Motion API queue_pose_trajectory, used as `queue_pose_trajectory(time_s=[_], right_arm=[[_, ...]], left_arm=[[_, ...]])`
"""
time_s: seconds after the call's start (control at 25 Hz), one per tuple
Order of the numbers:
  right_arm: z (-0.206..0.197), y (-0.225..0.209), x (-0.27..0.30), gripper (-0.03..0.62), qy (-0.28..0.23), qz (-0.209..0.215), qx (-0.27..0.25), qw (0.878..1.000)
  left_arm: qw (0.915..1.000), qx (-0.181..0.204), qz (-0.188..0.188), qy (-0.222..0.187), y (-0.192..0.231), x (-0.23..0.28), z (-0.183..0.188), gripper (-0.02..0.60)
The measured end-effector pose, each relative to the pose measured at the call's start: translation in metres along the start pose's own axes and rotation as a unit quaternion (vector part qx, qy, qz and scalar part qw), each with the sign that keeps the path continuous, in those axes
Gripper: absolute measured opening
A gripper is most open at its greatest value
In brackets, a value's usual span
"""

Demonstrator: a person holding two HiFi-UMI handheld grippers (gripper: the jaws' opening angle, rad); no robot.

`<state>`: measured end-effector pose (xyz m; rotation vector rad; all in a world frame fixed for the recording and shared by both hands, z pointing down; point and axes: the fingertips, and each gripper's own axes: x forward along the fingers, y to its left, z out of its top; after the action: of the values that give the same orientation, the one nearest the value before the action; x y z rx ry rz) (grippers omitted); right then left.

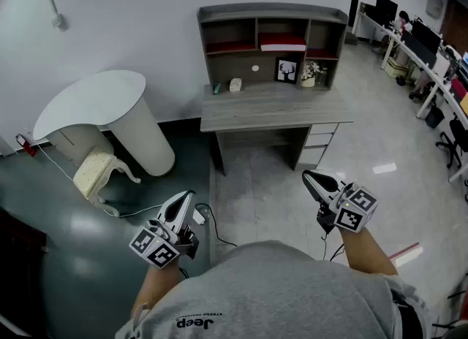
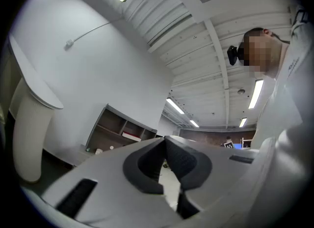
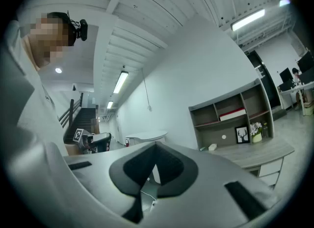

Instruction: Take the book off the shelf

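The book (image 1: 283, 42) is red and white and lies flat in the middle compartment of the grey shelf unit (image 1: 272, 14) on the desk; it also shows as the book (image 2: 131, 135) in the left gripper view and the book (image 3: 232, 115) in the right gripper view. Both grippers are held low near the person's body, well short of the desk. My left gripper (image 1: 186, 197) is shut with nothing in it, its jaw tips meeting (image 2: 165, 138). My right gripper (image 1: 311, 177) is likewise shut and empty (image 3: 156, 146).
The grey desk (image 1: 274, 107) carries a framed deer picture (image 1: 287, 71), a small flower pot (image 1: 309, 76) and small items at its left. A white curved table (image 1: 102, 111) and a cream stool (image 1: 96, 171) stand at left. Cables (image 1: 212, 221) lie on the floor. Office desks (image 1: 431, 60) line the right.
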<state>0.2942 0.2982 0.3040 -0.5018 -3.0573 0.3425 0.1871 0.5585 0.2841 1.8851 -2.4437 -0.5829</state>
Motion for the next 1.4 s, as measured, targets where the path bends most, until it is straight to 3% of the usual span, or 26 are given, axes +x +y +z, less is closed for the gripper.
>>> queue_pose_trajectory(time_s=[0.64, 1.4], right_arm=[[0.008, -0.017, -0.013, -0.003, -0.003, -0.006, -0.003, 1.0], [0.018, -0.087, -0.114, 0.0, 0.004, -0.01, -0.009, 1.0]], left_arm=[[0.9998, 0.001, -0.018, 0.008, -0.013, 0.026, -0.007, 0.015], [0.9991, 0.0, -0.037, 0.018, -0.09, 0.117, -0.054, 0.015]])
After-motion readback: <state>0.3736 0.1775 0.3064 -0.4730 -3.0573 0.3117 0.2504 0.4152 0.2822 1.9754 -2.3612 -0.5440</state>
